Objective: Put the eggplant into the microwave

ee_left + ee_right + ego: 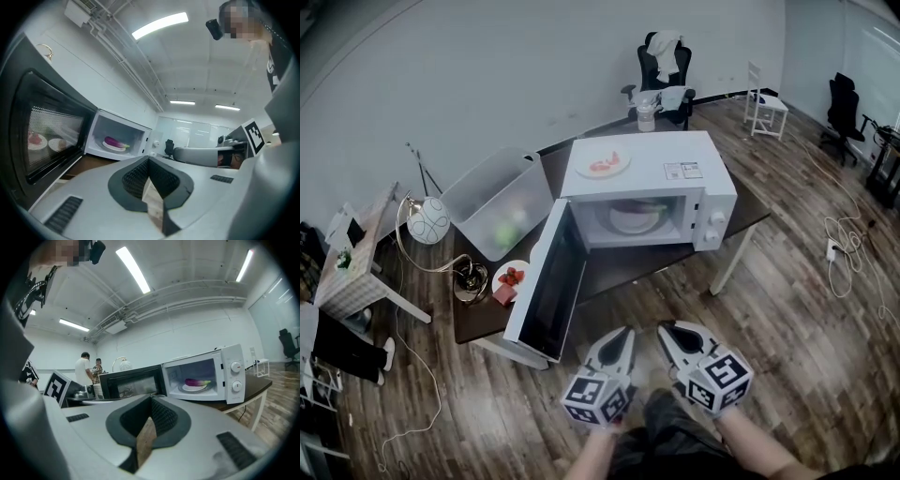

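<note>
A wood-plank floor [787,309] carries a dark table [647,262] at the centre of the head view; on it a white microwave [675,169] stands with its door [546,286] swung open toward the lower left. The eggplant [197,381] lies on a white plate [193,388] inside the microwave cavity. The left gripper [622,336] and right gripper [668,332] sit side by side at lower centre, clear of the table, each with jaws closed together on nothing.
</note>
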`<action>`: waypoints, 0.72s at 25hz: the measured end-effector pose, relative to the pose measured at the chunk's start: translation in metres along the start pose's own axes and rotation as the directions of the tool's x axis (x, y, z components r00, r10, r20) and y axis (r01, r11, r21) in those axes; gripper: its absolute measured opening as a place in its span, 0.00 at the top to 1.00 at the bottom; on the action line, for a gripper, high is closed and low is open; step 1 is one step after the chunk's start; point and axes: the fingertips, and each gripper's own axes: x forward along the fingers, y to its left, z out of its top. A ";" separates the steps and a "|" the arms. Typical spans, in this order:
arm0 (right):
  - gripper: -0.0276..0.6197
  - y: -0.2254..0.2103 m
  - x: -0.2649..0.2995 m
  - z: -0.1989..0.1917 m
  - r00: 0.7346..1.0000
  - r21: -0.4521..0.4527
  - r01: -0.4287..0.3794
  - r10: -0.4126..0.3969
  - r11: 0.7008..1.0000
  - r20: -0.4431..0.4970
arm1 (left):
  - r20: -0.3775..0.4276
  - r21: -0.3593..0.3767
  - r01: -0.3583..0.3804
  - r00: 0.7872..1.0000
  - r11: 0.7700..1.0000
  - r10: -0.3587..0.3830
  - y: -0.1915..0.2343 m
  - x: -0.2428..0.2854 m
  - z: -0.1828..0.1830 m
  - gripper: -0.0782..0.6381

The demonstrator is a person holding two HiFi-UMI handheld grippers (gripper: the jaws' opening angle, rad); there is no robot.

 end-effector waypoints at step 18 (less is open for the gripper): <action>0.96 0.008 -0.030 0.010 0.999 -0.023 0.046 -0.046 0.999 0.025 | 0.051 0.001 -0.054 0.997 0.999 0.054 0.003 -0.041 0.011 0.89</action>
